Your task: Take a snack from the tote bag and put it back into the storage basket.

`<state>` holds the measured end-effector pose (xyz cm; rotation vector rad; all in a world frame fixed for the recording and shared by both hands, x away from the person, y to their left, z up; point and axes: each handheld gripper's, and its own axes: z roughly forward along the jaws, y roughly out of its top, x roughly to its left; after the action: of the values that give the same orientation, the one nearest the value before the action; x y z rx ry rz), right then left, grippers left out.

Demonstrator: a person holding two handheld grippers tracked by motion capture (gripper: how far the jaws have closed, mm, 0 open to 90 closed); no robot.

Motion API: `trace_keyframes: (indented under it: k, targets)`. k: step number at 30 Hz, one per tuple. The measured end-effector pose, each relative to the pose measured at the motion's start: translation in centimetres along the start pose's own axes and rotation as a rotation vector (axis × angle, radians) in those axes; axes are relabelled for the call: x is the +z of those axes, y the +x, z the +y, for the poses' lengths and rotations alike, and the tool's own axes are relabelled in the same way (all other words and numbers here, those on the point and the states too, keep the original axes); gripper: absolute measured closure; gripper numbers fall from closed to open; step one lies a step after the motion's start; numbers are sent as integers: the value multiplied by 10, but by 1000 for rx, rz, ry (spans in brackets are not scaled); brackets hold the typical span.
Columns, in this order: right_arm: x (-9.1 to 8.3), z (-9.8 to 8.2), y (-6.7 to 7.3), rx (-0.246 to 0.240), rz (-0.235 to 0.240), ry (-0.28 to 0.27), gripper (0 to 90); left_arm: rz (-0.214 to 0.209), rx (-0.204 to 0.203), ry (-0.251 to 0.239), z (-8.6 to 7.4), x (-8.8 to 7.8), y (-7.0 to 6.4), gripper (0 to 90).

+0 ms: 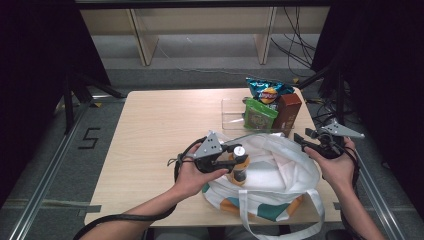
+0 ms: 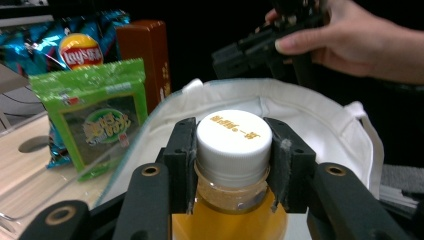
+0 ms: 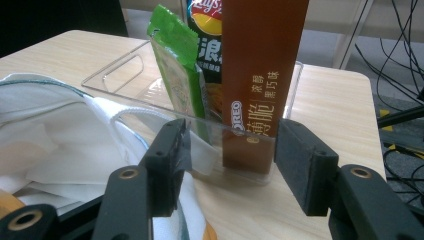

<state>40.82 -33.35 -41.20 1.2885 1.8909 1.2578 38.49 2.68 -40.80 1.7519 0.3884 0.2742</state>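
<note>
Your left gripper (image 2: 233, 165) clamps the bottle (image 2: 233, 200) by its white cap, over the open mouth of the bag (image 1: 280, 170) at the table's (image 1: 160, 120) near edge. The cap is smooth, so a tilt could let it slip. Farther right, your right gripper (image 3: 227, 165) is spread, empty, facing the brown box (image 3: 262, 75) in the clear tray (image 3: 125, 70).

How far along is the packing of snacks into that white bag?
Done: nothing certain; the bag's contents are hidden. In hand: the left gripper clamps an orange drink bottle over the bag's mouth. Left: the green packet, chips bag and brown box stand in the clear tray; the right gripper is open before the box.
</note>
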Motion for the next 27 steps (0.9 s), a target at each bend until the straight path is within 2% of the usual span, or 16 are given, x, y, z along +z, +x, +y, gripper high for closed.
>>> trace_keyframes:
  k: [10, 13, 27]
  targets:
    - [0, -1, 0, -1, -4, 6, 478, 2, -14, -44, 17, -11, 4, 587]
    - [1, -1, -1, -19, -5, 0, 478, 3, -13, -56, 21, -14, 5, 587]
    - [0, -1, 0, -4, -3, 5, 478, 7, -22, -76, 32, -22, 8, 588]
